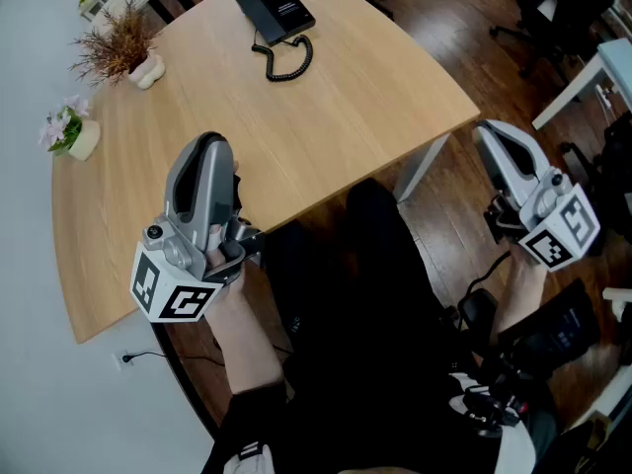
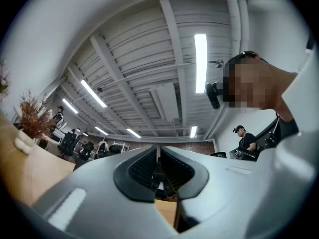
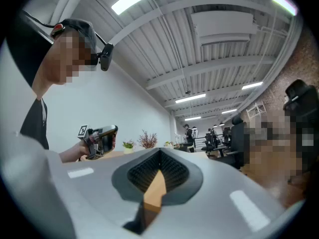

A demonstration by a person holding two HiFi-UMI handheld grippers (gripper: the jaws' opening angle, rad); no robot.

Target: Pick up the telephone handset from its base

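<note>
A black telephone (image 1: 276, 7) lies at the far side of the curved wooden table (image 1: 336, 117), its handset resting on the base. Its coiled cord (image 1: 288, 61) loops toward me. My left gripper (image 1: 210, 146) hovers over the table's near edge, tilted upward, shut and empty, far short of the phone. My right gripper (image 1: 491, 132) hangs off the table's right side over the floor, also shut with nothing in it. In the left gripper view the jaws (image 2: 159, 157) meet against the ceiling. In the right gripper view the closed jaws (image 3: 159, 158) face the left gripper (image 3: 99, 136).
A dried plant in a white vase (image 1: 124, 47) and a small flower pot (image 1: 71, 131) stand at the table's left edge. Office chairs (image 1: 553, 8) and a white desk (image 1: 604, 67) are at the right. A person in a cap (image 2: 246, 141) stands in the background.
</note>
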